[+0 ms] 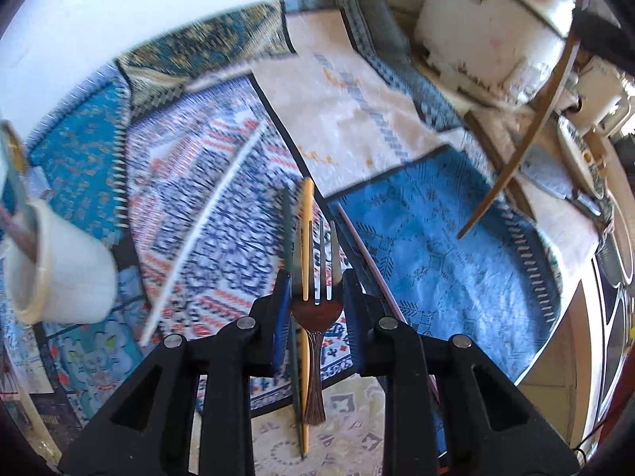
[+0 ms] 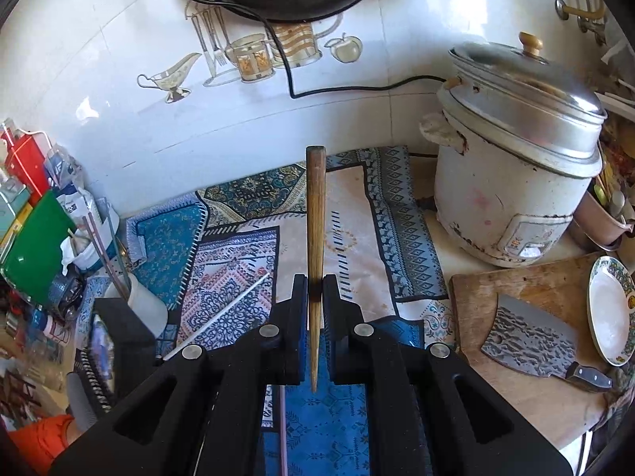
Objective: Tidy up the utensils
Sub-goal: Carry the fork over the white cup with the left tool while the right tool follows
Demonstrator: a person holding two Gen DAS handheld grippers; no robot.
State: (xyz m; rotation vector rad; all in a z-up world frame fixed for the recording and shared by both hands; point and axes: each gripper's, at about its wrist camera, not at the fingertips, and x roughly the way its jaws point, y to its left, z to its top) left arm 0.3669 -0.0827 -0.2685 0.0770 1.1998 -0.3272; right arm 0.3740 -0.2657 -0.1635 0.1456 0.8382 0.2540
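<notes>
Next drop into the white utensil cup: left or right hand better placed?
Left. The left gripper grips a fork with chopsticks, and the white cup sits close beside it. The right gripper, holding a wooden chopstick, looks farther from the cup.

The patterned mats [image 1: 222,214] are looked down on steeply and from close by in the left wrist view. A shallower, farther look toward the tiled wall [image 2: 119,79] is given by the right. The mats [image 2: 222,289] and the white rice cooker [image 1: 488,31] [image 2: 512,182] are shared by both views.
</notes>
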